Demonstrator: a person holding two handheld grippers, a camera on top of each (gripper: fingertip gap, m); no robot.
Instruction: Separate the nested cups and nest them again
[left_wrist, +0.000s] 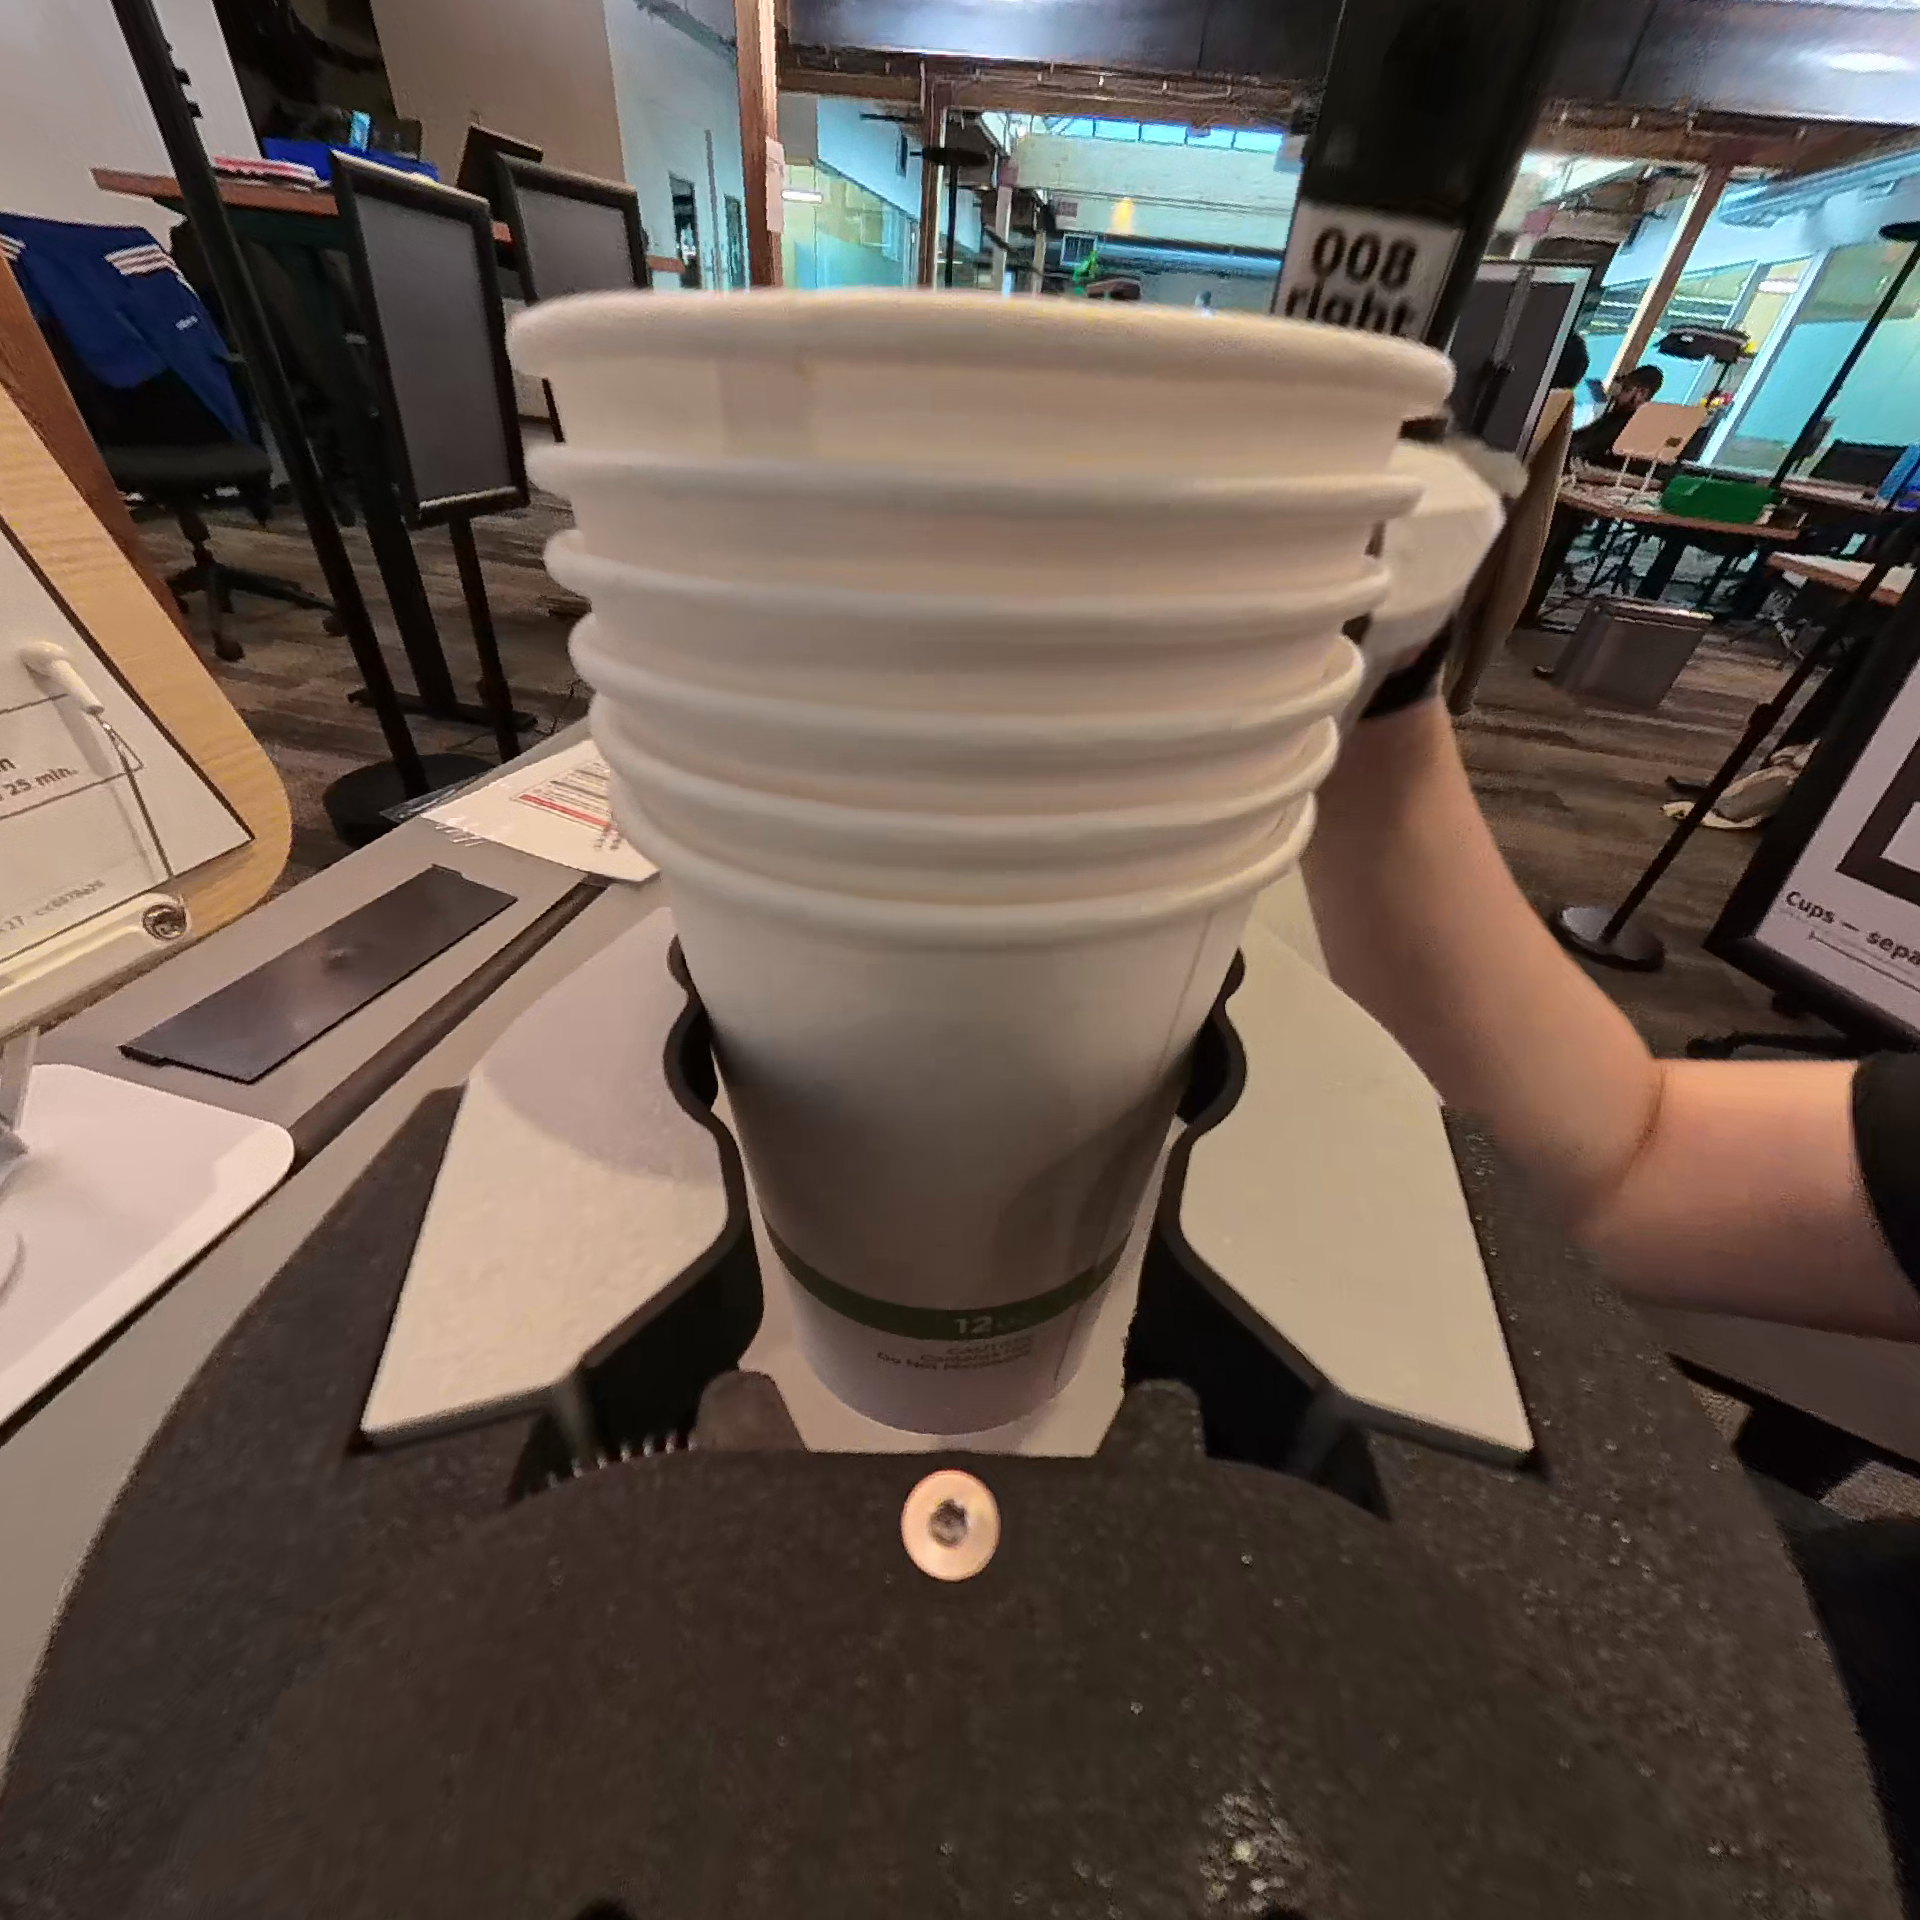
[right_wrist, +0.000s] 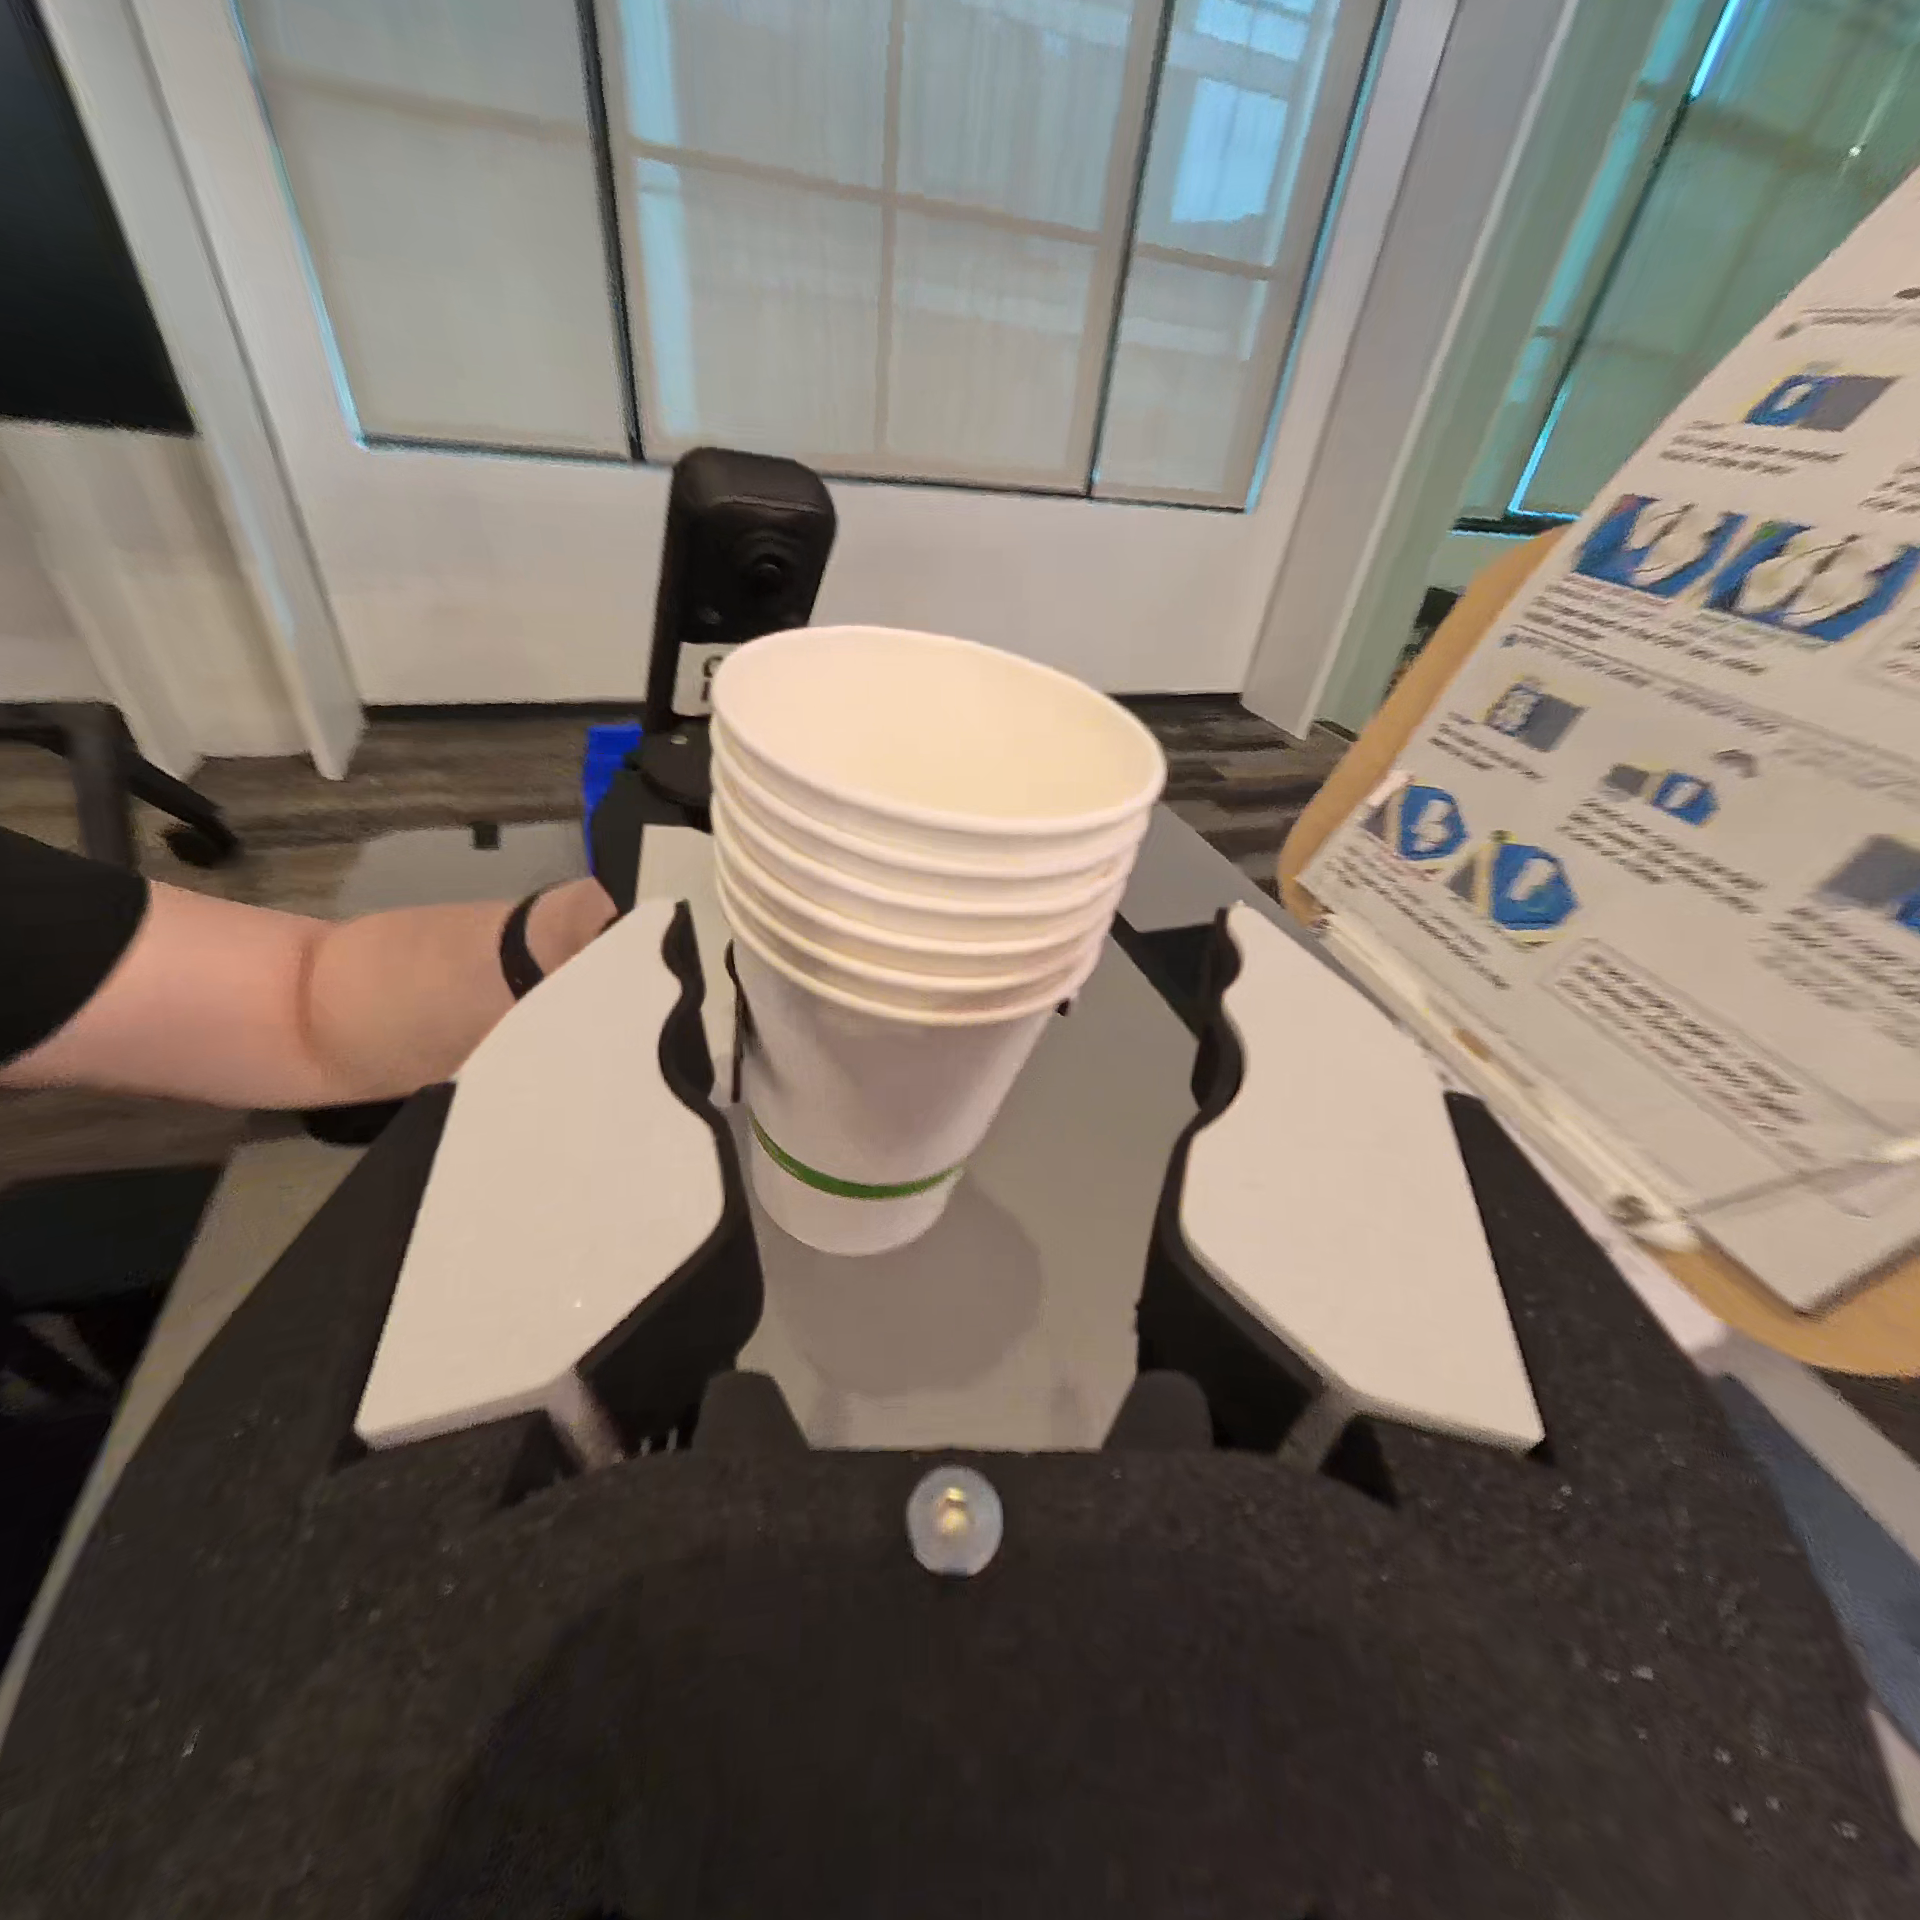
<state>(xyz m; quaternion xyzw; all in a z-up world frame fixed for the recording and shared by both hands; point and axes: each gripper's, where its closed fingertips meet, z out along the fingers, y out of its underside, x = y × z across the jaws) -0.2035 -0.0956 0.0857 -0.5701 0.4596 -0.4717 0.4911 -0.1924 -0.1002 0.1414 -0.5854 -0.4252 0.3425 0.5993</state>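
A stack of several nested white paper cups (left_wrist: 956, 665), the lowest with a green band near its base, stands upright between the fingers of my left gripper (left_wrist: 956, 966). The left jaws press on both sides of the bottom cup. In the right wrist view the same stack (right_wrist: 914, 935) tilts slightly and sits between the wide-open jaws of my right gripper (right_wrist: 956, 935), closer to its left finger (right_wrist: 582, 1091). The left gripper's camera body (right_wrist: 753, 561) shows behind the stack. The right gripper's black body (left_wrist: 1392, 156) rises behind the cups in the left wrist view.
A dark glossy tabletop (right_wrist: 1143, 1091) lies under the stack. An instruction board (right_wrist: 1662, 831) leans close on the right, and also shows in the left wrist view (left_wrist: 104, 779). A black strip (left_wrist: 322, 977), a paper sheet (left_wrist: 561, 810) and a white tray (left_wrist: 125, 1195) lie on the table. A person's forearm (left_wrist: 1455, 987) reaches in.
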